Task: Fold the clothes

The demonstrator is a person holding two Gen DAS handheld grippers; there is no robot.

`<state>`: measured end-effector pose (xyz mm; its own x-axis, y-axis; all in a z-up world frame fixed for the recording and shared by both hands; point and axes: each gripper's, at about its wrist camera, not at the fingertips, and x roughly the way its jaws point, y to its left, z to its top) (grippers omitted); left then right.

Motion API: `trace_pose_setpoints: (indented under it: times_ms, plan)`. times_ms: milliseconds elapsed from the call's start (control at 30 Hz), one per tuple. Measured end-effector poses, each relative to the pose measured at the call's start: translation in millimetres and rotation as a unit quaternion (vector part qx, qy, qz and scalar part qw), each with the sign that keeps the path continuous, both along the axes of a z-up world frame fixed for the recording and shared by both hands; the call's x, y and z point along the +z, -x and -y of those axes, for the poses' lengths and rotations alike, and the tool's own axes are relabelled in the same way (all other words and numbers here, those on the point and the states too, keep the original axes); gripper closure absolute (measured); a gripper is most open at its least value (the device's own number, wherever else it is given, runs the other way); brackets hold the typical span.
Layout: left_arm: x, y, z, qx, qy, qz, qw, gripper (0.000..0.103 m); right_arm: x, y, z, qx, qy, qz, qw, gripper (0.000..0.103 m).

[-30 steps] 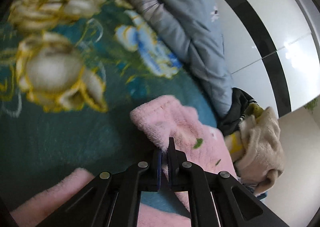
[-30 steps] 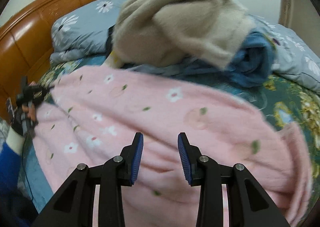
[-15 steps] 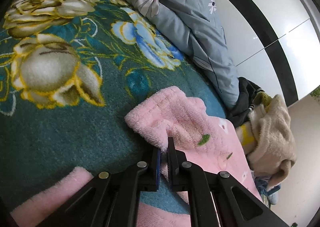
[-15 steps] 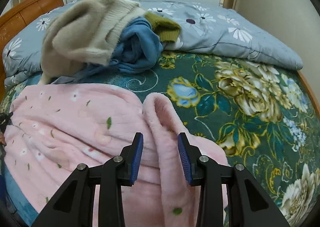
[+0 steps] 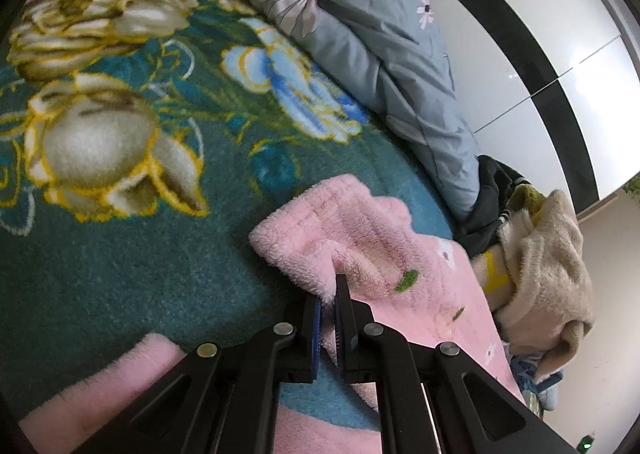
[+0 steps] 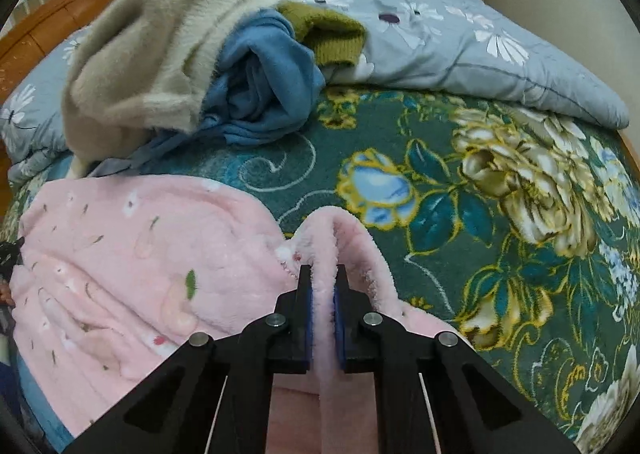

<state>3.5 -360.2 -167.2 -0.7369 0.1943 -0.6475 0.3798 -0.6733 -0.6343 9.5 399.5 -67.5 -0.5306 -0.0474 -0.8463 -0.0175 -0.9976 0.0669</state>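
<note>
Folding has barely begun: both the left gripper [image 5: 328,304] and right gripper [image 6: 322,296] pinch the pink fleece garment [image 6: 120,262], which lies unfolded on the bed [image 6: 440,182].

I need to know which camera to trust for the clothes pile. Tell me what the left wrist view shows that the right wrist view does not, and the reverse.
Only the left wrist view: the left gripper shut on a cuff-like end of the pink fleece garment, a black garment beside the pile, and glossy white wardrobe doors.

Only the right wrist view: the right gripper shut on a raised fold of the garment, a blue garment, an olive knit piece, and the wooden headboard.

Both: the pink garment, beige fuzzy sweater, floral blanket, grey daisy-print quilt.
</note>
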Motion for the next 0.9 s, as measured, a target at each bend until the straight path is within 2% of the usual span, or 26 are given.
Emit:
trace_pose_setpoints:
  times_ms: [67, 133, 200, 300, 433, 500, 567, 633, 700, 767, 800, 867, 900]
  plan:
    - [10.9, 0.5, -1.2, -0.003, 0.01, -0.024, 0.9997, 0.096, 21.1, -5.8, -17.7, -0.017, -0.005, -0.033, 0.999, 0.095]
    - [23.3, 1.6, -2.6, -0.007, 0.021, -0.052, 0.9984, 0.096, 49.7, -11.7, -53.4, -0.072, 0.001, -0.084, 0.994, 0.095]
    - [33.0, 5.8, -5.1, -0.009, 0.037, -0.065, 0.9972, 0.097, 71.7, -18.1, -93.7, -0.135, 0.011, -0.126, 0.983, 0.095]
    - [29.9, 18.6, -7.0, -0.002, 0.038, -0.049, 0.9981, 0.097, 63.3, -13.4, -131.5, -0.178, 0.013, -0.108, 0.978, 0.096]
    - [25.1, 27.7, -3.8, 0.019, 0.043, -0.048, 0.9977, 0.097, 22.5, -1.2, -145.8, -0.196, -0.021, -0.058, 0.979, 0.096]
    - [26.4, 30.9, -1.8, 0.025, 0.048, -0.051, 0.9972, 0.097, 3.2, -0.5, -156.3, -0.215, -0.007, -0.042, 0.976, 0.096]
    - [20.6, 38.3, 0.0, 0.022, 0.037, -0.021, 0.9989, 0.096, -14.7, -0.1, -163.7, -0.228, 0.016, -0.024, 0.973, 0.095]
    - [20.2, 35.6, -1.9, 0.007, 0.026, -0.008, 0.9996, 0.096, -21.7, -0.7, -160.1, -0.219, 0.011, -0.015, 0.976, 0.094]
    - [22.9, 28.5, -4.8, -0.008, 0.024, 0.0, 0.9997, 0.09, -15.3, -3.4, -153.4, -0.208, -0.006, -0.016, 0.978, 0.092]
    - [32.1, 10.6, -10.4, -0.015, 0.054, 0.019, 0.9982, 0.077, -0.3, -7.5, -142.1, -0.198, -0.052, -0.014, 0.979, 0.078]
    - [36.7, 1.7, -13.3, -0.019, 0.069, 0.029, 0.997, 0.074, 10.1, -12.1, -133.5, -0.19, -0.08, -0.014, 0.978, 0.063]
    - [45.8, -18.5, -19.5, -0.023, 0.104, 0.042, 0.9934, 0.063, 30.0, -25.4, -110.7, -0.165, -0.132, -0.025, 0.977, 0.061]
    - [51.0, -34.7, -24.5, -0.023, 0.133, 0.051, 0.9896, 0.06, 38.5, -37.6, -92.5, -0.141, -0.16, -0.027, 0.977, 0.061]
